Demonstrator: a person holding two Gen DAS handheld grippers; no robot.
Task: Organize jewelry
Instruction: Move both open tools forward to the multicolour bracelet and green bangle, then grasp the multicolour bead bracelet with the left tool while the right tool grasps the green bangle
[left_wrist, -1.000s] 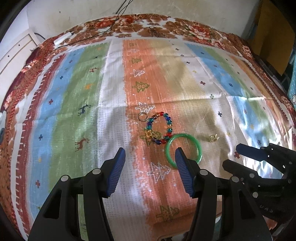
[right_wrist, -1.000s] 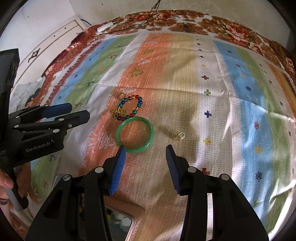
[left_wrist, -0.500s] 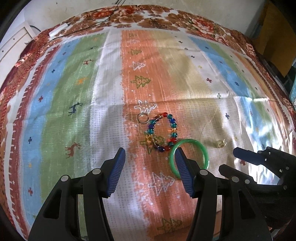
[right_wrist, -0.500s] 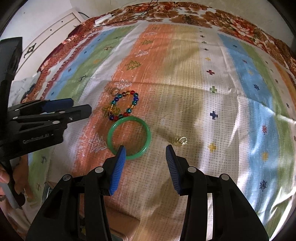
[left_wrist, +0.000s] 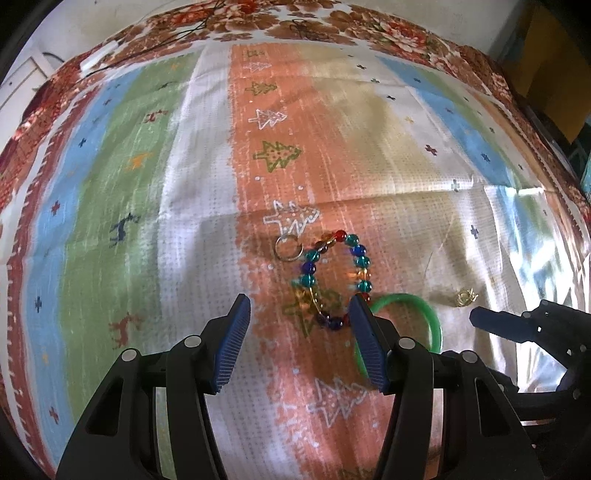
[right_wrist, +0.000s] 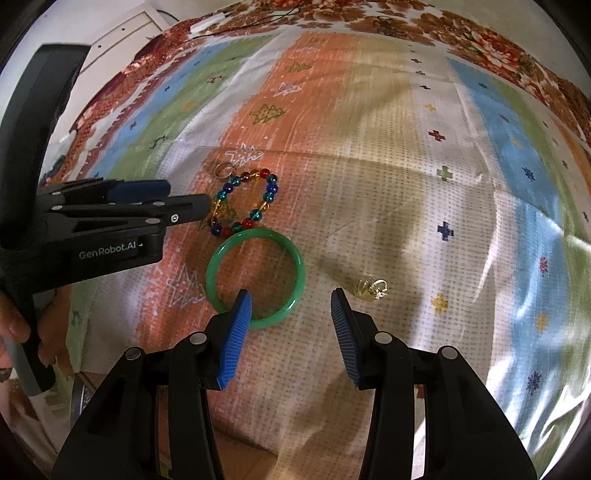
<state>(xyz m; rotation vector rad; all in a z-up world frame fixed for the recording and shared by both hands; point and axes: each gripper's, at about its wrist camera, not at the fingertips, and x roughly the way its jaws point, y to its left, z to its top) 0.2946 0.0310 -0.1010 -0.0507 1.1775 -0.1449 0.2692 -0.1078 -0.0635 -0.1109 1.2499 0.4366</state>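
A green bangle (right_wrist: 255, 275) lies on the striped cloth; it also shows in the left wrist view (left_wrist: 424, 315), partly behind my left finger. A multicoloured bead bracelet (left_wrist: 332, 280) lies just beyond it, also in the right wrist view (right_wrist: 245, 201). A small silver ring (left_wrist: 288, 248) sits at the bracelet's far left (right_wrist: 224, 170). A small gold piece (right_wrist: 371, 288) lies to the right (left_wrist: 466, 296). My left gripper (left_wrist: 299, 343) is open and empty, its tips just short of the bracelet. My right gripper (right_wrist: 290, 325) is open and empty over the bangle's near rim.
The striped cloth (left_wrist: 110, 184) with tree and deer prints covers the surface, over a floral cloth (left_wrist: 332, 22) at the back. A wooden edge (right_wrist: 243, 446) shows below my right gripper. White furniture (right_wrist: 118, 37) stands at the far left.
Both grippers have moved forward toward the jewelry. The bracelet now sits just ahead of my left fingertips and the bangle's near rim at my right gripper's left finger. Both jaws stayed open.
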